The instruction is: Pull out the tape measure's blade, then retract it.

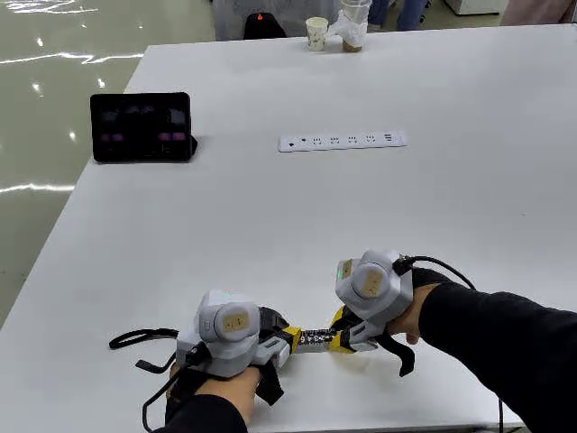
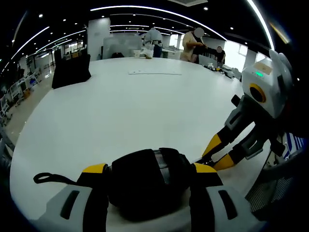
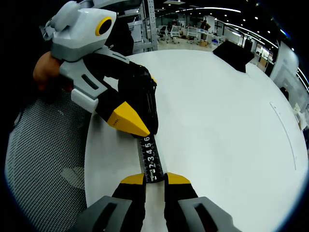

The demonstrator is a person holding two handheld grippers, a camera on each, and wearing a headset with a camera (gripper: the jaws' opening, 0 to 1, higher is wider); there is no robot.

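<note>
The black tape measure case (image 2: 145,188) sits between the yellow-tipped jaws of my left gripper (image 2: 151,169), which is shut on it near the table's front edge. A short length of black blade (image 3: 148,157) with white numbers runs out of the case (image 3: 141,92) to my right gripper (image 3: 154,179), which is shut on the blade's end. In the head view the left gripper (image 1: 281,345) and right gripper (image 1: 341,341) face each other, a few centimetres apart, with the blade (image 1: 315,338) between them. A black strap (image 2: 48,178) trails from the case.
A dark tablet (image 1: 141,126) stands at the far left of the white table (image 1: 270,207). A white power strip (image 1: 343,141) lies mid-table, and two cups (image 1: 317,33) stand at the far edge. The front table edge is just below the grippers.
</note>
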